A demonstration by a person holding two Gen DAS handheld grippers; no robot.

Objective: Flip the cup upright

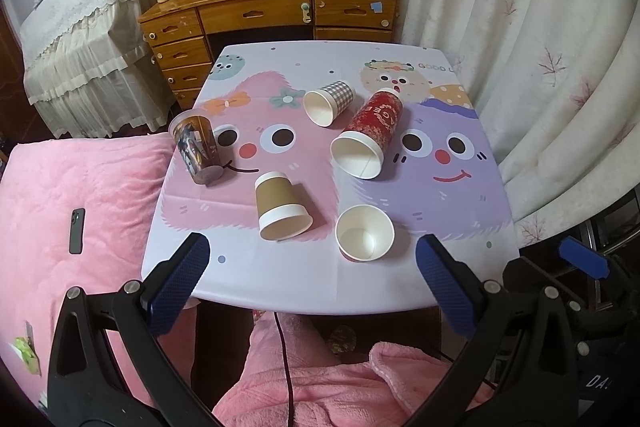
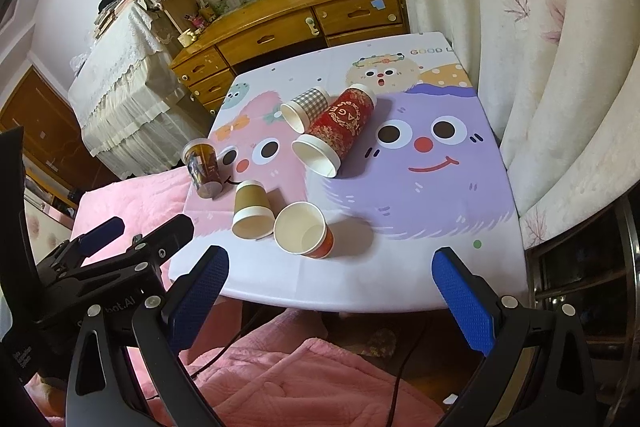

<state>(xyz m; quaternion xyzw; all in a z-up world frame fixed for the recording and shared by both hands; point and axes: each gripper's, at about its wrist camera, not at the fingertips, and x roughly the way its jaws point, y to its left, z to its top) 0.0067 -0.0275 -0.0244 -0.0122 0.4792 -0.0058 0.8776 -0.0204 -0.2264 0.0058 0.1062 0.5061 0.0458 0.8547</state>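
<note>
Several paper cups lie on their sides on the cartoon-print table [image 1: 460,195]: a tan cup [image 1: 280,207] [image 2: 251,211], an orange cup showing its white inside [image 1: 365,233] [image 2: 303,230], a tall red cup [image 1: 370,133] [image 2: 338,129], a checked cup [image 1: 330,101] [image 2: 306,107] and a dark printed cup [image 1: 198,149] [image 2: 204,167] near the left edge. My left gripper [image 1: 312,279] is open and empty, at the table's near edge. My right gripper [image 2: 332,287] is open and empty, also at the near edge. The left gripper shows in the right wrist view [image 2: 138,233].
A wooden desk with drawers [image 1: 272,11] stands behind the table. A pale curtain [image 1: 540,47] hangs on the right. A pink blanket [image 1: 60,207] with a phone [image 1: 77,231] lies to the left. Pink-clad legs [image 1: 320,379] are below the table edge.
</note>
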